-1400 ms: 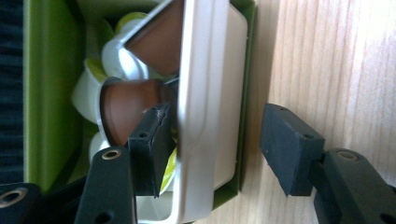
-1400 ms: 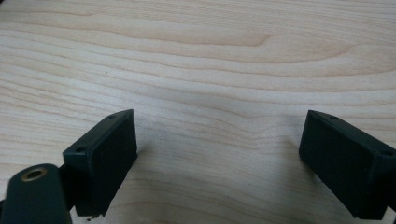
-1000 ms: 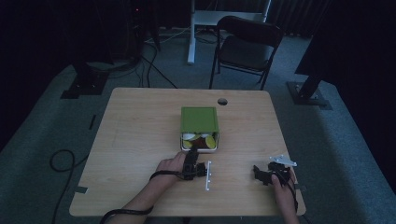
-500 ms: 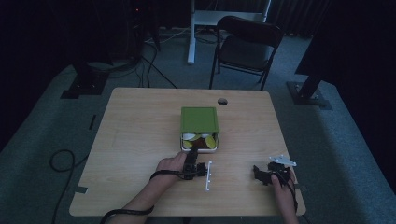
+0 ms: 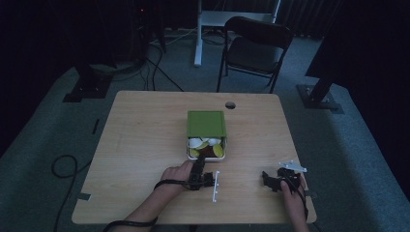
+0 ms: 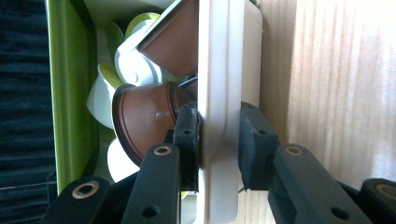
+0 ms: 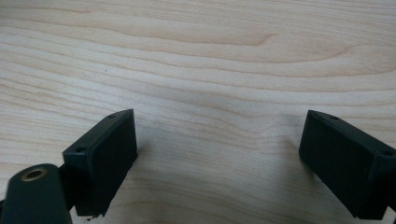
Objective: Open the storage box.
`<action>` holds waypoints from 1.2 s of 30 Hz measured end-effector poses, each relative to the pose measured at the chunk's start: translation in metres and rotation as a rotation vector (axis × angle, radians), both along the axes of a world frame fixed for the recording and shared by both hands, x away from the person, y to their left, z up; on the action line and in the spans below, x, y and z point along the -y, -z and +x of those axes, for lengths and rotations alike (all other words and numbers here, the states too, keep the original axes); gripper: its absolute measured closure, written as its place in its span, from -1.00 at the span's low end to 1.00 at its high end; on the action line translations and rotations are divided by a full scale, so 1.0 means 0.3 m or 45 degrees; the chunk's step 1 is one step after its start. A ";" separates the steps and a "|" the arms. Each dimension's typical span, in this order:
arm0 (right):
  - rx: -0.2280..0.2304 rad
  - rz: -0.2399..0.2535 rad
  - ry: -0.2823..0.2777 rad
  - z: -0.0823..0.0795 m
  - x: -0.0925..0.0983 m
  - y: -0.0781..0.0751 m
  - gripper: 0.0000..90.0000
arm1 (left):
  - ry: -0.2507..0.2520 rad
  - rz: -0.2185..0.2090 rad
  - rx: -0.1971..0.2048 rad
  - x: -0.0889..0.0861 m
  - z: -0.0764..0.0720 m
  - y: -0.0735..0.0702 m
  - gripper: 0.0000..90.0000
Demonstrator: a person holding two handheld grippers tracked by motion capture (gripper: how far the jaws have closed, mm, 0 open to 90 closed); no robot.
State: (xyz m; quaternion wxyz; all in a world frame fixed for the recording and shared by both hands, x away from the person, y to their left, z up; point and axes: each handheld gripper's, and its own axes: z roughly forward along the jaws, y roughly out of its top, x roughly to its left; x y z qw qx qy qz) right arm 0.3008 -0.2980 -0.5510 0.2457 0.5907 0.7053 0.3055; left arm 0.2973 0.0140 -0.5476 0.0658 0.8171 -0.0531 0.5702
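Observation:
A green box [image 5: 207, 123] sits mid-table, with a white tray [image 5: 188, 153] sticking out of its near side. The tray holds several brown, white and yellow-green capsules [image 5: 207, 146]. My left gripper [image 5: 198, 166] reaches up to the tray's front edge. In the left gripper view it [image 6: 219, 140] is shut on the tray's white front wall [image 6: 219, 70], one pad [image 6: 187, 140] inside against a brown capsule [image 6: 144, 119], the other outside. The green box wall [image 6: 65, 93] runs along the left. My right gripper [image 5: 270, 180] rests at the table's front right, open [image 7: 219, 158] over bare wood.
A thin white strip [image 5: 215, 186] lies just right of the left hand. The table [image 5: 140, 145] has a round cable hole [image 5: 230, 105] near its far edge. A dark folding chair [image 5: 254, 50] stands behind the table, and cables run over the floor at the left.

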 end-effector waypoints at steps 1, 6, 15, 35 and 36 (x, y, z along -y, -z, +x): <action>0.000 0.000 0.000 0.000 0.000 0.000 -0.76 | 0.002 0.002 0.001 0.000 -0.004 0.000 0.60; 0.000 0.000 0.000 0.000 0.000 0.000 -0.76 | 0.010 -0.004 -0.003 -0.004 -0.025 0.000 0.60; 0.000 0.000 0.000 0.000 0.000 0.000 -0.76 | 0.023 0.009 -0.013 -0.006 -0.060 -0.002 0.60; 0.000 0.000 0.000 0.000 0.000 0.000 -0.76 | 0.048 0.029 -0.001 -0.016 -0.138 0.005 0.60; 0.000 0.000 0.000 0.000 0.000 0.000 -0.76 | 0.048 0.033 -0.001 -0.016 -0.141 0.006 0.60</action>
